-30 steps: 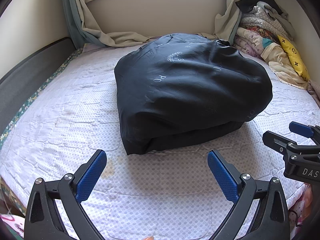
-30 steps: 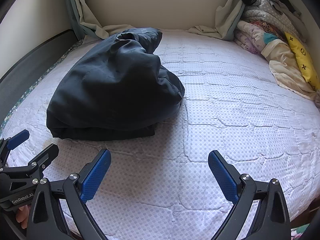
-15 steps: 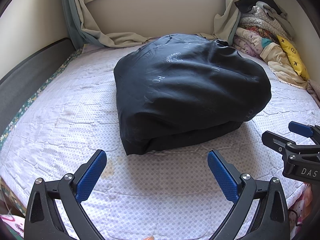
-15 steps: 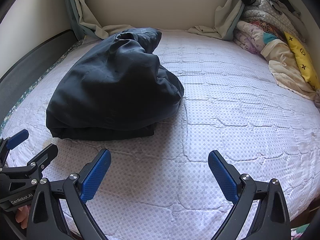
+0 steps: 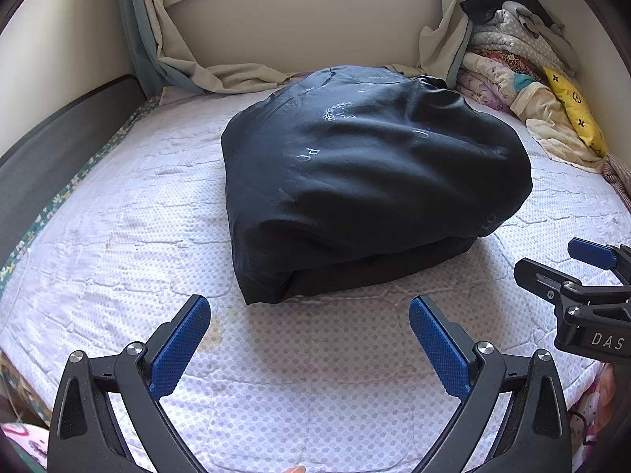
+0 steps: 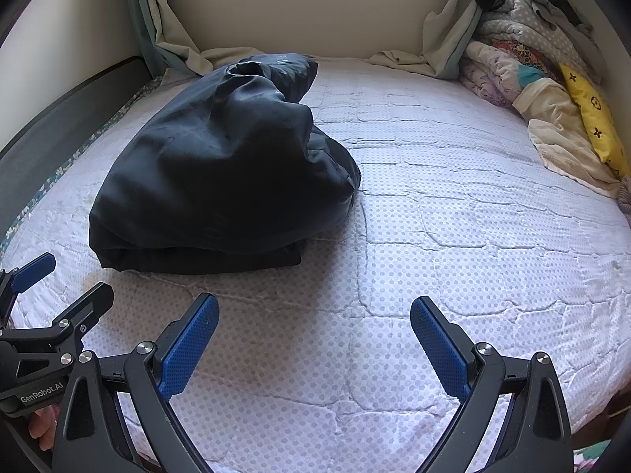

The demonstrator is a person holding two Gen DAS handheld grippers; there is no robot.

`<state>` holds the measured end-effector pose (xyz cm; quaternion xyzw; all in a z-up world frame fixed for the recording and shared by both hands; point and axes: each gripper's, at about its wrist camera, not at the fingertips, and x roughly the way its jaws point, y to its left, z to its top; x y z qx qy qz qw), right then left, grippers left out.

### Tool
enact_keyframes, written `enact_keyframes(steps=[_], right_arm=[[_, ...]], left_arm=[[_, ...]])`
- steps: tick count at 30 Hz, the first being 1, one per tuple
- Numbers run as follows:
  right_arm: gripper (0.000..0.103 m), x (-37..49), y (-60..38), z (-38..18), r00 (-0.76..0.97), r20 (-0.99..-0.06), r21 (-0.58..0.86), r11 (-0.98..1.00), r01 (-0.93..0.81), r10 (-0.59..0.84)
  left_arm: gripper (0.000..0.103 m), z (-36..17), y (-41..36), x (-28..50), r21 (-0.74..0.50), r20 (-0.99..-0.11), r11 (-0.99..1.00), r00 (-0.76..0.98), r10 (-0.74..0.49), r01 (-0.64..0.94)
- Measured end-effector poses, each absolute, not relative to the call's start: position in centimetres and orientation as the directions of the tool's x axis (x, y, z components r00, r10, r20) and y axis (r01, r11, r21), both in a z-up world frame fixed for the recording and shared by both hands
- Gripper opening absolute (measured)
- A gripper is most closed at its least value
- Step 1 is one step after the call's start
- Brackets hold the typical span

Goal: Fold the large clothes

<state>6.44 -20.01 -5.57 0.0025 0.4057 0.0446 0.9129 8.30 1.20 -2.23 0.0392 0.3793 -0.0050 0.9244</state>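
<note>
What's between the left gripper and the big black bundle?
Only bare mattress lies between the left hand-held gripper and the black bundle, as the left wrist view shows.

Left gripper [image 5: 309, 339] held low, pointing forward, jaws spread wide, nothing between blue pads [image 5: 179, 349]; right gripper [image 6: 313, 341] likewise level and forward, jaws wide apart, empty, blue pads [image 6: 439, 349] facing inward; two grippers side by side, near each other, not touching; each seen at edge of other's view; fingertips of person's hand [image 6: 41, 427] just visible under left gripper's body.
</note>
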Motion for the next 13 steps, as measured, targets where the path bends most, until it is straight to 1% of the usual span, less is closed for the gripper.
enact_keyframes(steps=[13], right_arm=[[0.097,6.38,-20.15,-5.89,0.661,-0.745,0.041,0.996,-0.078,0.083]], left_arm=[[0.102,-2.24,1.41,8.13,0.070,-0.692,0.996,0.722,0.015,0.046]])
